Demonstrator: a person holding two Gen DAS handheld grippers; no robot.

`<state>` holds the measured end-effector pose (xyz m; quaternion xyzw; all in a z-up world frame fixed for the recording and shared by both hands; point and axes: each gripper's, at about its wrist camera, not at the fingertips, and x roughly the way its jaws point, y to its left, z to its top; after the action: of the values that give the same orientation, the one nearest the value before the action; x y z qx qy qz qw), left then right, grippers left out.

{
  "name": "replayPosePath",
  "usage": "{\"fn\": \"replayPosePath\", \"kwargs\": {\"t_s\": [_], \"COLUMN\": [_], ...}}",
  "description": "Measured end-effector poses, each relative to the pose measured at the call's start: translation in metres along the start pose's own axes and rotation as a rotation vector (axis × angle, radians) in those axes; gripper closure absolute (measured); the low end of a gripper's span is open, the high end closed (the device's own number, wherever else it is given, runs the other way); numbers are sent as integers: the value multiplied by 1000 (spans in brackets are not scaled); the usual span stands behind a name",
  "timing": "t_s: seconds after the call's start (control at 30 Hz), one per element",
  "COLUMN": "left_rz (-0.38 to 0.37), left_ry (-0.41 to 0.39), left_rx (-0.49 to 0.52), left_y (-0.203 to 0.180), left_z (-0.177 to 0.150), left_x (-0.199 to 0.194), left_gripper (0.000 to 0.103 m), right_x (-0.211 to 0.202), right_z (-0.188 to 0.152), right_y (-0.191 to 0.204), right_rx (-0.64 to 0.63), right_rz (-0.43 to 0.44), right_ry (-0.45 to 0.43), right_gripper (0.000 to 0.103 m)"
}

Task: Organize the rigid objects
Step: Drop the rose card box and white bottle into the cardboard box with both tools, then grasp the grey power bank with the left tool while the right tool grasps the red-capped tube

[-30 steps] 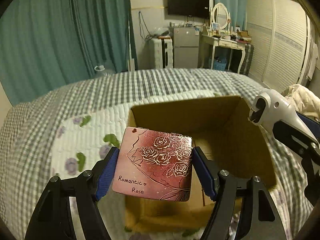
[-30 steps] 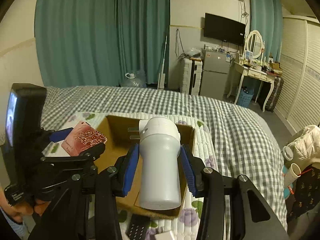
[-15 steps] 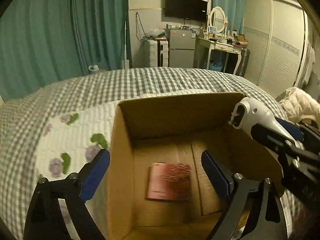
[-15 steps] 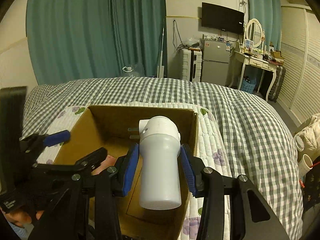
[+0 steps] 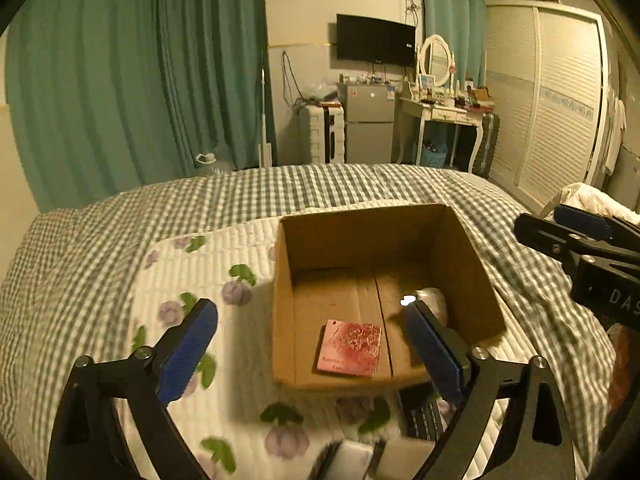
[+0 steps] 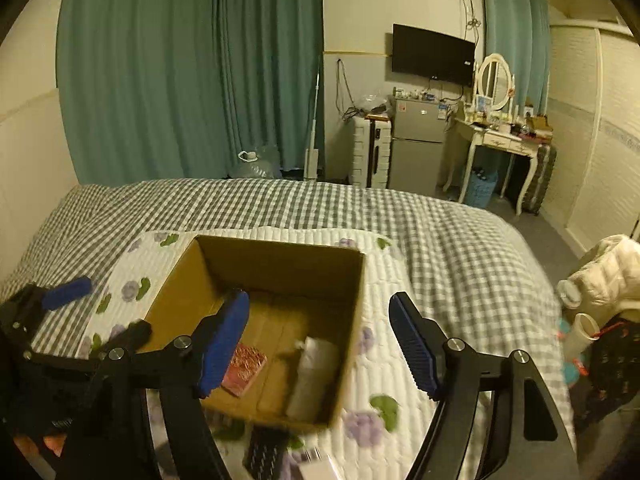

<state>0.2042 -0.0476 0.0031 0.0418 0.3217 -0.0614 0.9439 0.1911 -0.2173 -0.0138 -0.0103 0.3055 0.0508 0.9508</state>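
An open cardboard box stands on a white floral quilt on the bed. Inside it lie a pink rose-printed tin and a white plug-in device, seen blurred by the box's right wall in the left wrist view. My left gripper is open and empty above the box's near edge. My right gripper is open and empty above the box. Each gripper shows at the edge of the other's view.
A dark remote-like object and white items lie on the quilt in front of the box. A white jacket lies at the bed's right side. Checked bedding spreads beyond the box.
My left gripper let the pink tin fall into the box, then my right gripper let go of the white device, which now lies inside. Both grippers have pulled back and up.
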Motion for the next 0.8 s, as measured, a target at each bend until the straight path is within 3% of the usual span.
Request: {"fn": "replayPosePath", "kwargs": {"t_s": [0.1,0.2,0.27,0.33,0.53,0.8], "left_rz": [-2,1,-8,-17,15,13], "left_ry": [-9,-12,-6,1,32,112], "left_rx": [-20,-45,-48,-51,-16,-31], "left_y": [6,11,13,16,18,30], "left_z": [-12,-28,-41,-57,-108,-161], "left_x": [-32,-56,-69,-77,-81,-44], "left_gripper": [2,0,0,0,0,0], "right_x": [-35,-60,-72,-79,-68,-17], "right_z": [-10,-31,-47,-65,-131,-221], "right_y": [7,17,23,31,53,71], "right_rx": [1,10,24,33,27,44], "right_rz": [-6,-7,-18,-38,-75,-83], "right_ry": [-3,19,31,44,159,357], "right_gripper": [30,22,9,4,4,4]}}
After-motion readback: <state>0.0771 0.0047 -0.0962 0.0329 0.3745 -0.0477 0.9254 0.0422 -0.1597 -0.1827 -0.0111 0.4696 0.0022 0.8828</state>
